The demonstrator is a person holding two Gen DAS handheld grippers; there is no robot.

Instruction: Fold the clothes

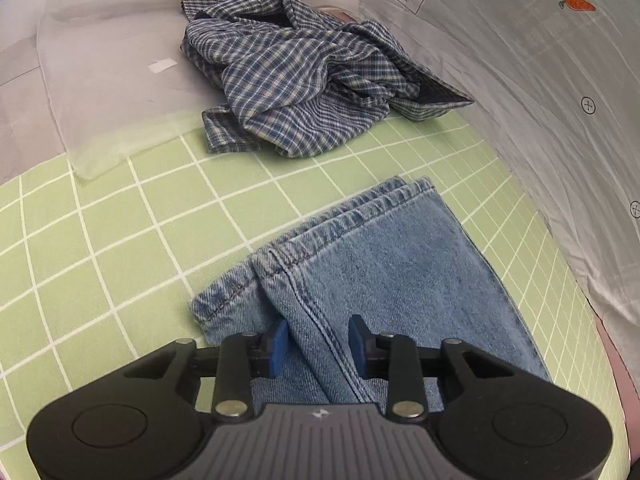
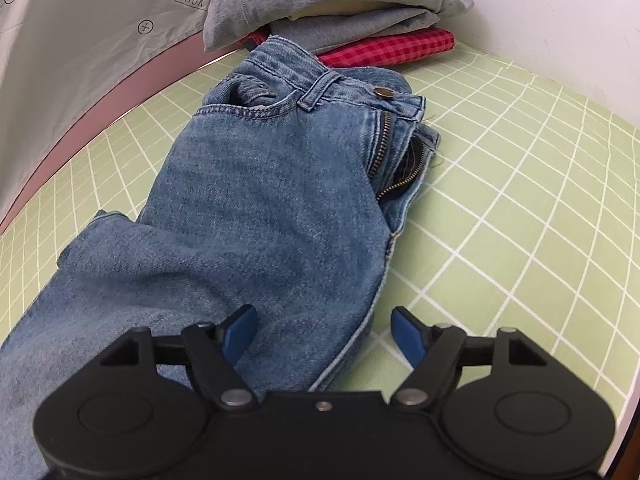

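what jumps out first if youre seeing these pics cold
The blue jeans stretched across the green checked mat, zip open, with their hems showing in the left view. Behind the hems a crumpled blue plaid shirt lies unfolded. By the waistband sits a neat stack: grey tops on a red checked cloth.

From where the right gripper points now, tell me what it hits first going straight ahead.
Most likely the jeans: the right gripper angles down over their thigh near the fabric's edge, fingers spread apart. Depth is unclear; slightly right, it would meet the green grid mat instead.
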